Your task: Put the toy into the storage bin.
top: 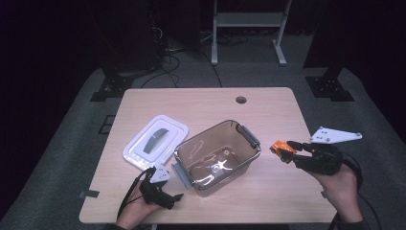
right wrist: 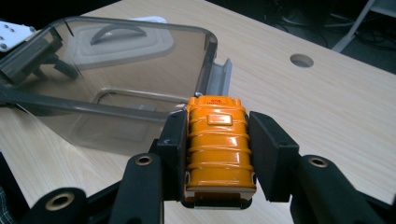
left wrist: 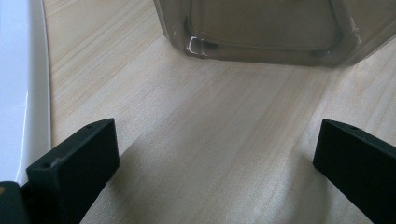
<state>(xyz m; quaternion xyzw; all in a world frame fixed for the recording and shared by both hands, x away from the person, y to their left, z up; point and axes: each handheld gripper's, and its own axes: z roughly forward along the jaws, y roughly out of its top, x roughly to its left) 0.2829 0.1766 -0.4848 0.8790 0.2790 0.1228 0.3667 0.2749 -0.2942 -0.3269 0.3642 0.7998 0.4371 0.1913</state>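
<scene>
- Table (top: pixel 206 103) of pale wood carries a clear, smoke-tinted plastic bin (top: pixel 218 157) near its middle, open at the top, with grey latches at two ends.
- White lid (top: pixel 155 140) with a grey handle lies flat just left of the bin, on the wood.
- Right gripper (top: pixel 287 149) is held at the right of the table, just beside the bin's right end, its jaws clamped on an orange case (top: pixel 279 148); the right gripper view shows the orange case (right wrist: pixel 218 140) squeezed between the two black pads, upright along them, with the bin's rim (right wrist: pixel 140 25) beyond it.
- The case is above the table, outside the bin and to its right.
- Left gripper (top: pixel 167 196) sits at the near left, close to the bin's near corner, in the person's left hand (top: pixel 136 208); in the left gripper view its jaws stand wide apart with bare wood between them, the bin's base (left wrist: pixel 280 32) ahead and the lid's edge (left wrist: pixel 18 84) at the left.
</scene>
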